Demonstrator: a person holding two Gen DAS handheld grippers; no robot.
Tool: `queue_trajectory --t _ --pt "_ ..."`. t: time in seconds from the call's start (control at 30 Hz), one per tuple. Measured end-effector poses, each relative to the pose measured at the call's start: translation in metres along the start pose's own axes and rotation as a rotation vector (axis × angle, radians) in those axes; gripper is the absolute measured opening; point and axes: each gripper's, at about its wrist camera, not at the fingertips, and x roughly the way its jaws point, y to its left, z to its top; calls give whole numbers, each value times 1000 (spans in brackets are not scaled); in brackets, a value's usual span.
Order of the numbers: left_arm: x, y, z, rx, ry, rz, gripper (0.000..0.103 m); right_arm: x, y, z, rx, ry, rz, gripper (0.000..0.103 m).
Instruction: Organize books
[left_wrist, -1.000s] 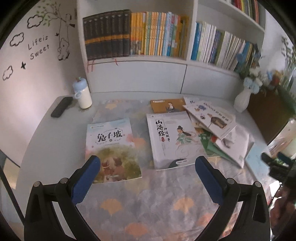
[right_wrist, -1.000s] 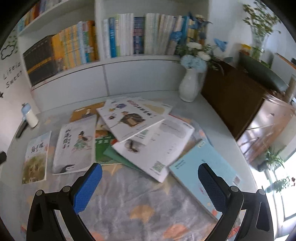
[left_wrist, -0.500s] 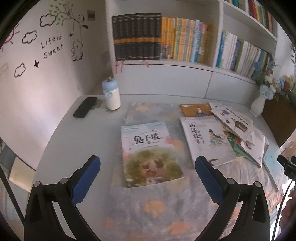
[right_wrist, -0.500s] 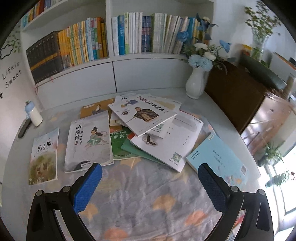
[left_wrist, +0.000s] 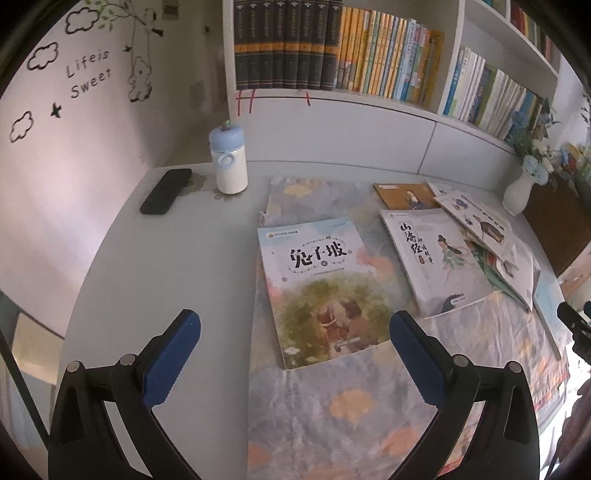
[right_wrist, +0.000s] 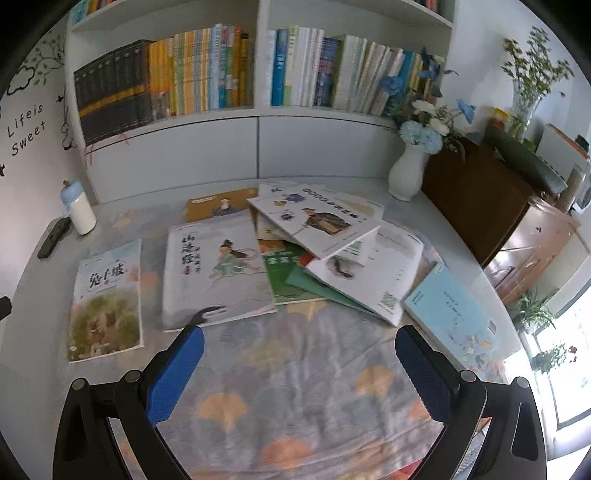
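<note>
Both grippers are hovering over the bench (left_wrist: 177, 266), fingers spread wide and holding nothing. The left gripper (left_wrist: 295, 347) is lining up on the rabbit book (left_wrist: 317, 291); the right gripper (right_wrist: 299, 363) is facing the loose pile (right_wrist: 332, 251). Nothing looks gathered yet; next probably means lowering and pinching a book's edge.

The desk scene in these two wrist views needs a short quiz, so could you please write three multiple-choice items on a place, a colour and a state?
1. Where does the black phone lie?
A. Left of the bottle
B. On the books
C. By the vase

2. What colour is the bottle's lid?
A. Red
B. Light blue
C. Green

3. How is the left gripper?
A. Shut on a book
B. Shut, empty
C. Open, empty

Answers: 1 A, phone sits beside the bottle's left; 2 B, the cap is pale blue; 3 C, fingers spread apart, holding nothing.
</note>
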Motion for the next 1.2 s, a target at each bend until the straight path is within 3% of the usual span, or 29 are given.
queue_trajectory --t 0.27,0.53,0.67,0.87,0.97,1.1,1.2 --pt "35 14 1 21 72 -85 102 1 48 -7 -38 8 38 103" --pt "71 20 6 28 111 -111 102 21 93 -11 -100 30 169 103" --pt "96 24 2 -17 151 -173 101 47 111 -5 -106 57 251 103" --pt "128 27 -8 -63 219 -205 100 100 140 4 -109 157 350 103" --pt "139 28 -10 -83 245 -221 96 117 157 5 -134 197 393 98" --pt "152 30 -14 -95 266 -220 96 131 174 3 -190 215 394 96" --pt "158 29 -17 -106 281 -228 89 144 182 0 -210 249 405 92"
